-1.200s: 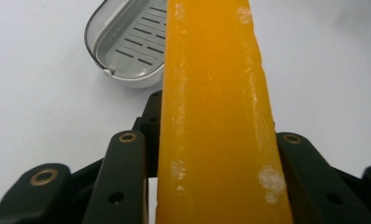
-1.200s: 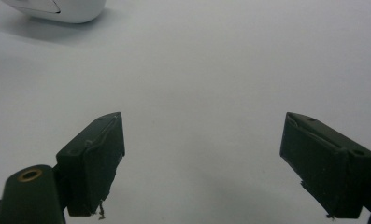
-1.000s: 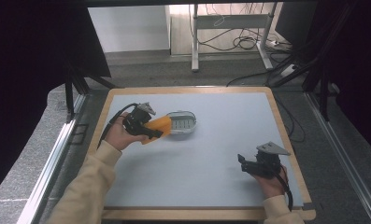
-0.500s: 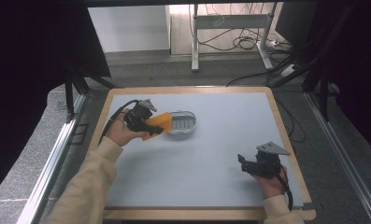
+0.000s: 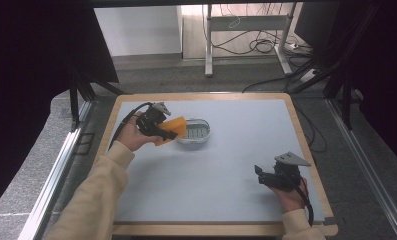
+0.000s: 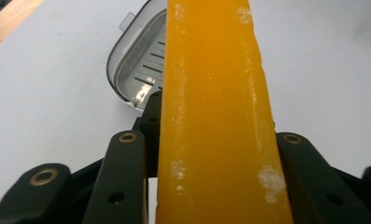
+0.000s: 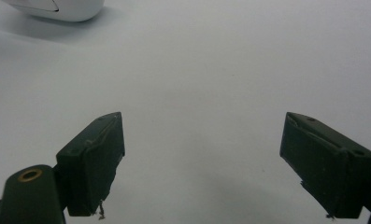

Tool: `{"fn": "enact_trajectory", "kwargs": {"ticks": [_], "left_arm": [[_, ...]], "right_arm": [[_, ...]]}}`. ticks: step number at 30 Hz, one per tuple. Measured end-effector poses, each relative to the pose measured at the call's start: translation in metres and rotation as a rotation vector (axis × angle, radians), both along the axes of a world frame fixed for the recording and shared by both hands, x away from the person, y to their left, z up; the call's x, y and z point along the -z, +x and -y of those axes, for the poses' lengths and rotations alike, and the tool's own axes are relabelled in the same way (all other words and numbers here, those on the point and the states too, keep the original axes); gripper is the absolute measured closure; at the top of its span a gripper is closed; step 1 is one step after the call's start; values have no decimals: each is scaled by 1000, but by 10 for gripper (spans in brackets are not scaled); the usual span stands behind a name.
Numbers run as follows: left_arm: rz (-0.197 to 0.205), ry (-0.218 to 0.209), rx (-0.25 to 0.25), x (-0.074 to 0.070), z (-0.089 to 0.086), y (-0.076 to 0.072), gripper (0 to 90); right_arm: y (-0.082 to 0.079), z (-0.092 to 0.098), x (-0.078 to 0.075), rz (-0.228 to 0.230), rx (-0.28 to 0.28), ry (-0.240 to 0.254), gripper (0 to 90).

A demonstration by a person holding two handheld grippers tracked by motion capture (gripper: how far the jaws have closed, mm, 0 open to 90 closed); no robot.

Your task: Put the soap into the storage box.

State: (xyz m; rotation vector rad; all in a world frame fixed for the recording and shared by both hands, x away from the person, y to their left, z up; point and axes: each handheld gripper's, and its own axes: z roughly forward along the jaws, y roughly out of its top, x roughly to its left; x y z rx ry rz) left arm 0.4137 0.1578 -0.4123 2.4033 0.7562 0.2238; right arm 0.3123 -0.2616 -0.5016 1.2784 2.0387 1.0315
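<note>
Your left gripper (image 5: 167, 131) is clamped on the orange soap bar (image 5: 170, 129), jaws pressing its two broad faces, so it's held on edge like a slab. The thing everything hangs on is how that bar sits relative to the grey soap dish (image 5: 194, 131). From the high view, the bar's front end is right at the near-left rim of the dish, maybe just overlapping it, and the dish lies straight ahead of your jaws, to the right of the bar.

In the left gripper view the soap bar (image 6: 218, 116) runs lengthwise straight out from between the jaws, and the slotted dish (image 6: 136, 70) peeks out off to one side of it, not centred under it. So I'd say the bar's long axis isn't lined up over the tray yet; you probably need to carry it further across the dish and lay it flat.

Your right gripper (image 5: 266, 175) is well away from the dish, toward the near-right corner of the table (image 5: 236, 165), jaws spread wide with nothing between them (image 7: 202, 163). Left hand is clearly the closer one.
</note>
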Motion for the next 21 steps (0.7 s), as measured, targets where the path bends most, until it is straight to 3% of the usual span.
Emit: {"fn": "enact_trajectory", "kwargs": {"ticks": [21], "left_arm": [[-11, 4, 5, 6, 9, 23, 614]], "right_arm": [[3, 3, 1, -4, -1, 12, 144]]}}
